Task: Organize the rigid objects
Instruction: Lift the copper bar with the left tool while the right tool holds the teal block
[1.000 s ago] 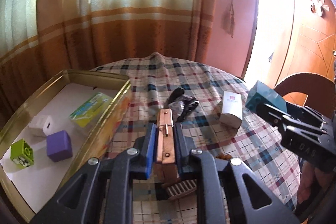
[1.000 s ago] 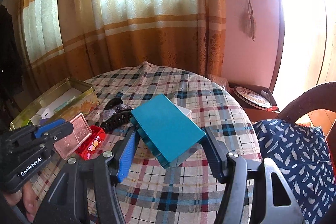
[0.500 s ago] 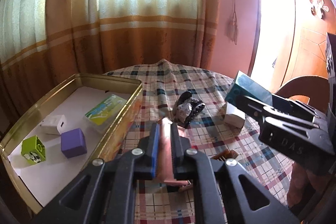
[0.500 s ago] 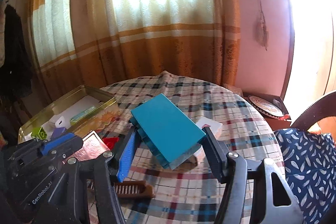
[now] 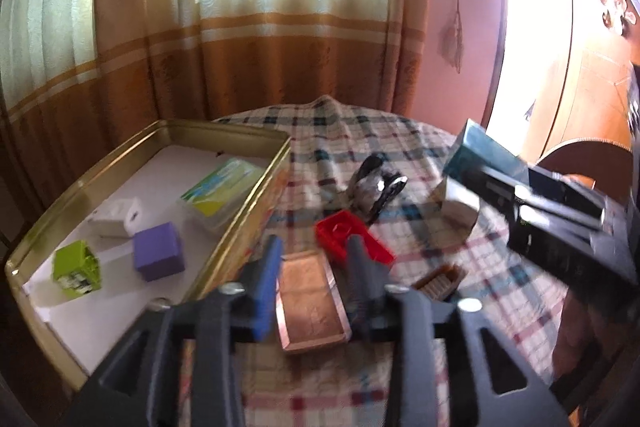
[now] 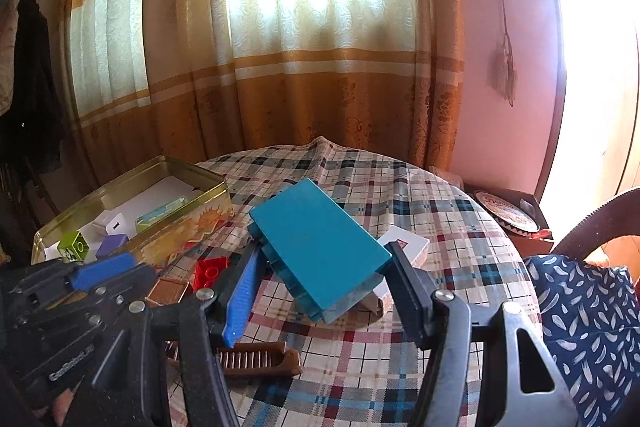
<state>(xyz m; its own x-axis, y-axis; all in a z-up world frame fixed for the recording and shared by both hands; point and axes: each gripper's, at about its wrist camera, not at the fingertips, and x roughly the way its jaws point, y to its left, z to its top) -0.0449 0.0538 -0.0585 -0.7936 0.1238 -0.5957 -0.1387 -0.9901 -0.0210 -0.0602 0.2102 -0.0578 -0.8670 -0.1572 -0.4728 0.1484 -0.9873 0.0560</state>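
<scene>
My left gripper [image 5: 312, 251] hovers over the checked tablecloth beside the gold tin [image 5: 224, 135]. Its jaws are opening. A flat copper-coloured case [image 5: 310, 303] lies face up between and below the fingers, no longer pinched on its edge. Just ahead of it sits a red brick [image 5: 352, 235]. My right gripper [image 6: 324, 259] is shut on a large teal block [image 6: 316, 239], held tilted above the table; the block [image 5: 484, 155] also shows at the right in the left wrist view. The tin holds a green cube [image 5: 76, 267], a purple cube [image 5: 158, 257], a white box [image 5: 120, 223] and a green packet [image 5: 220, 187].
A black hair clip [image 5: 376, 187], a white carton [image 5: 460, 205] and a brown comb [image 6: 256, 359] lie on the cloth. At the right stands a chair with a blue patterned cushion [image 6: 580, 307]. Curtains hang behind the round table.
The left jaws have come apart, and the copper case has gone from edge-on in the grip to flat beneath them. The red brick now shows ahead. The right grip on the teal block is unchanged.
</scene>
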